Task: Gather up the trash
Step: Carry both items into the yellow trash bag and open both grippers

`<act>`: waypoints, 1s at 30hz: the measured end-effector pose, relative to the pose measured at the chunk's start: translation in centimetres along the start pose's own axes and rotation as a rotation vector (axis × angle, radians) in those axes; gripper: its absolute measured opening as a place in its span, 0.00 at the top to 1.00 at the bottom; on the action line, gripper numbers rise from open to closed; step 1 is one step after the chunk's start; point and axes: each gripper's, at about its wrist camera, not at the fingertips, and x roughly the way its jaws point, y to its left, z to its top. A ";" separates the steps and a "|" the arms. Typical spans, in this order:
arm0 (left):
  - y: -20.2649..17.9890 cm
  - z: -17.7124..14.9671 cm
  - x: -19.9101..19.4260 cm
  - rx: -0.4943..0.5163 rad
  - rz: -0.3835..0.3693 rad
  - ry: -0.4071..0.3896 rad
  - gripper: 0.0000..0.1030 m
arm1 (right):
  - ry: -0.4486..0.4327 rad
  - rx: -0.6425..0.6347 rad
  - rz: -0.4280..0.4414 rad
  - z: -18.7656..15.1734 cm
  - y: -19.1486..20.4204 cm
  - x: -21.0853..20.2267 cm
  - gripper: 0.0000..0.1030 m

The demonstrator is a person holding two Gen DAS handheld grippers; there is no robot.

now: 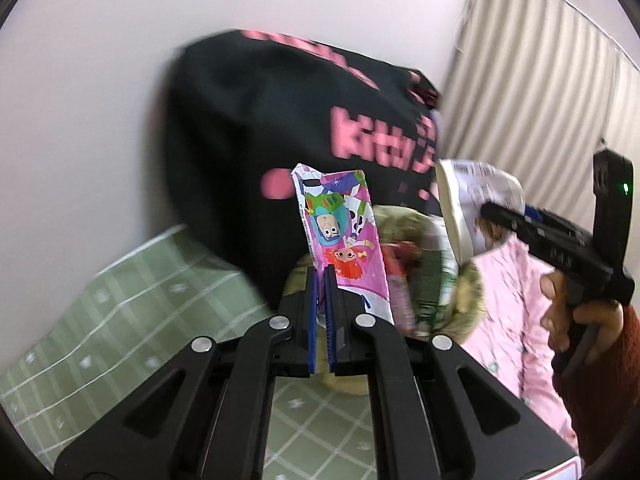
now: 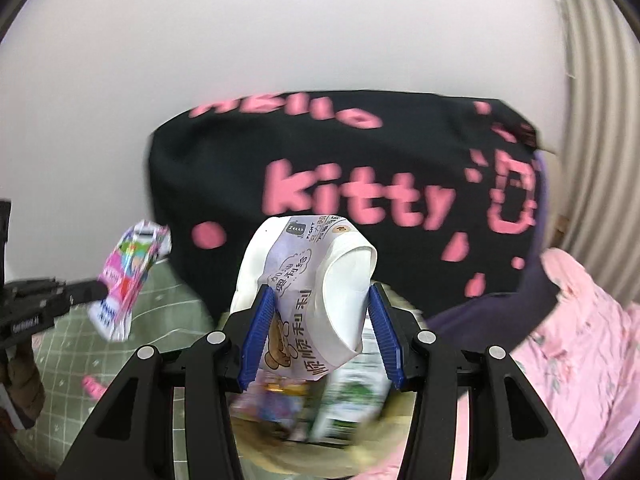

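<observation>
My left gripper is shut on a pink cartoon-printed wrapper that stands up from its blue pads. The same wrapper shows at the left of the right wrist view, held out by the left gripper's fingers. My right gripper is shut on a white paper cup with printed text, squeezed between its wide-set pads. That cup shows at the right of the left wrist view. Below both grippers sits a yellowish round basket holding a green carton and other wrappers.
A large black cushion with pink lettering leans on the white wall behind the basket. Green checked bedding lies to the left and pink flowered bedding to the right. Cream curtains hang at the right. A hand in a red sleeve holds the right gripper.
</observation>
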 end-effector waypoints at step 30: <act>-4.9 -0.1 15.5 0.054 0.010 0.252 0.96 | 0.346 -0.161 0.130 -4.1 -3.2 12.7 0.56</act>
